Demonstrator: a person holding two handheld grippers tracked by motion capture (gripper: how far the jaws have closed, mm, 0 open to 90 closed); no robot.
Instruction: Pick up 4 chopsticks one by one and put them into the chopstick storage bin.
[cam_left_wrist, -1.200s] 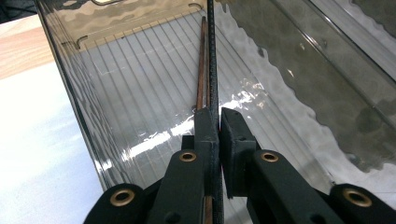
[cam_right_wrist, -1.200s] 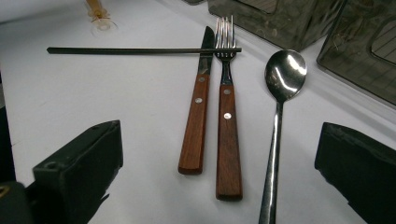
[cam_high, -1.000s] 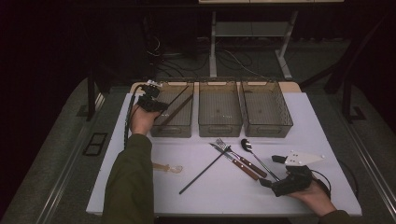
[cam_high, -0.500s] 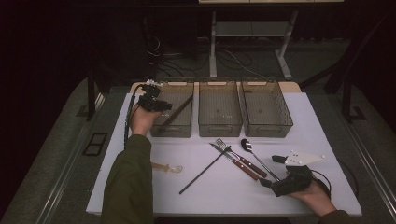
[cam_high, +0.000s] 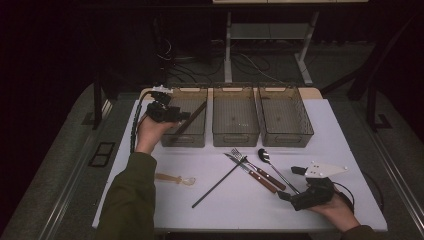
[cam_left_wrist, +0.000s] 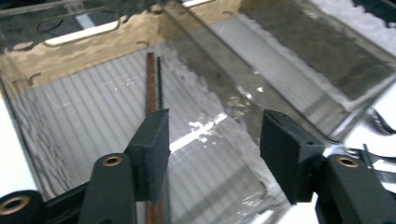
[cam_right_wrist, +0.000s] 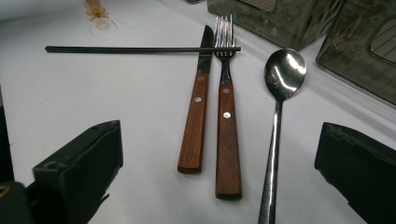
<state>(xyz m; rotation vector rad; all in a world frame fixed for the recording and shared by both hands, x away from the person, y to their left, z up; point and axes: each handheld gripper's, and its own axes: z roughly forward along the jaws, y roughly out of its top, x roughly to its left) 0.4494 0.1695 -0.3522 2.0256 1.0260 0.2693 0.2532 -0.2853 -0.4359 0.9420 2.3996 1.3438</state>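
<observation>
In the high view, the left gripper (cam_high: 181, 116) hovers over the left bin (cam_high: 186, 131) at the table's far edge, where a dark chopstick (cam_high: 190, 119) leans corner to corner. The right gripper (cam_high: 287, 184) rests near the table's front right corner. In the left gripper view, its jaws have just been opening, nothing between them, the chopstick (cam_left_wrist: 150, 84) lying below. In the right gripper view, jaws stand spread before knife (cam_right_wrist: 196, 107), fork (cam_right_wrist: 226, 116) and spoon (cam_right_wrist: 279, 107).

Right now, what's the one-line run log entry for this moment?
left tongs: just opened, over left bin | chopstick: in bin | right tongs: open, facing knife, fork, spoon
</observation>
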